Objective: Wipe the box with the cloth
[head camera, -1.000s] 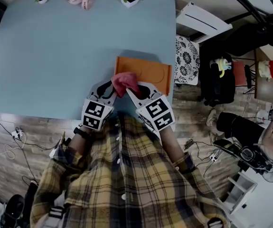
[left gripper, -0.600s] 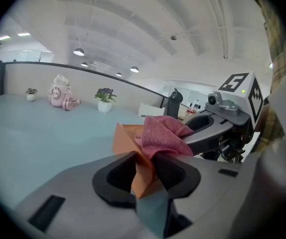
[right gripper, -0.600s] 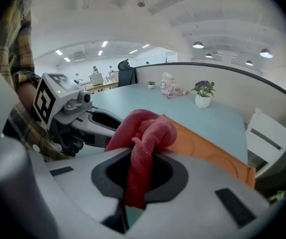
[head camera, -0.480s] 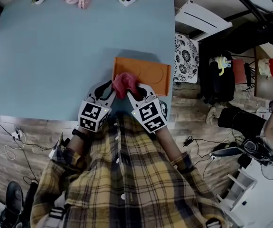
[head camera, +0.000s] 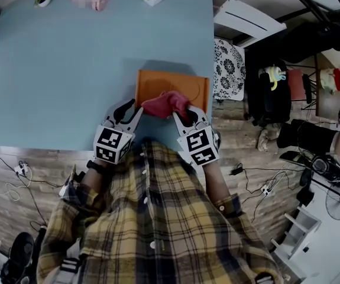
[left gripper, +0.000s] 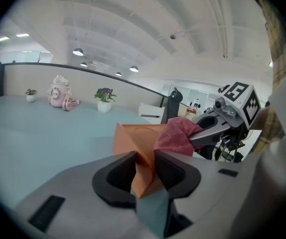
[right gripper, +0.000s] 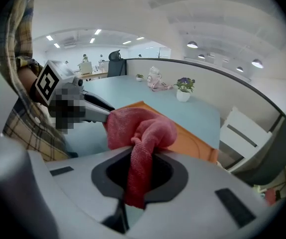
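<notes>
Mid-wipe, I'd say: left tongs (left gripper: 143, 159) pinch the box (head camera: 158, 83) corner, right tongs (right gripper: 143, 166) clamp the cloth (right gripper: 142, 127) over its near edge; most of the top remains.

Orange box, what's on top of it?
A pink cloth, held in the right claw, rests on the orange box. The surface under the cloth is covered.

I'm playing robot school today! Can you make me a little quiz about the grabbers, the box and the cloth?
1. True or false: the right gripper holds the cloth.
2. What colour is the box? A green, B orange, C white.
3. Fill in: the left gripper is clamped on the box's near ____.

Key: 1 true; 2 B; 3 corner.
</notes>
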The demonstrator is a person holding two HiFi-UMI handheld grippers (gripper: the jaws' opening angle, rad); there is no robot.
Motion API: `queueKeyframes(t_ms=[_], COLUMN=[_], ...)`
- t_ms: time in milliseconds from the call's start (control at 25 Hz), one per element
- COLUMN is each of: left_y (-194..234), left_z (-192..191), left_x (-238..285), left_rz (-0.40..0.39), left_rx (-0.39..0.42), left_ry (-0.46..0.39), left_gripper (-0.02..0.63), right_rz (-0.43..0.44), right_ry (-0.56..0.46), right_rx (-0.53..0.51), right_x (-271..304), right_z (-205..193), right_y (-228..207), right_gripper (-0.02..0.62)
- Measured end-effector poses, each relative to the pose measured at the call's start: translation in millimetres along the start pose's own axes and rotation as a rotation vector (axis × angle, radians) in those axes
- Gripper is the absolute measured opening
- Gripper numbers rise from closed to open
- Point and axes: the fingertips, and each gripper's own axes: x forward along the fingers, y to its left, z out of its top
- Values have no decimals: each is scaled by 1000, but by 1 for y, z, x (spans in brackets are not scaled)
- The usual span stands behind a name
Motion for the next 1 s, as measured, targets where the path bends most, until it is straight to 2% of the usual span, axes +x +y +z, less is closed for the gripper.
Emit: queueKeyframes(t_ms=[600, 1000], left_y=[0, -1], left_z=[0, 1], left_x=[0, -1], left_rz=[27, 54], left_rx=[-9, 14], left_ry=[-4, -2], left_gripper=[115, 114], right_rz=[-154, -237], right_ry=[109, 110], right_rx=[2, 33], right_x=[-37, -65], right_z=[-50, -68], right_y=[-54, -76], right_gripper=[44, 44])
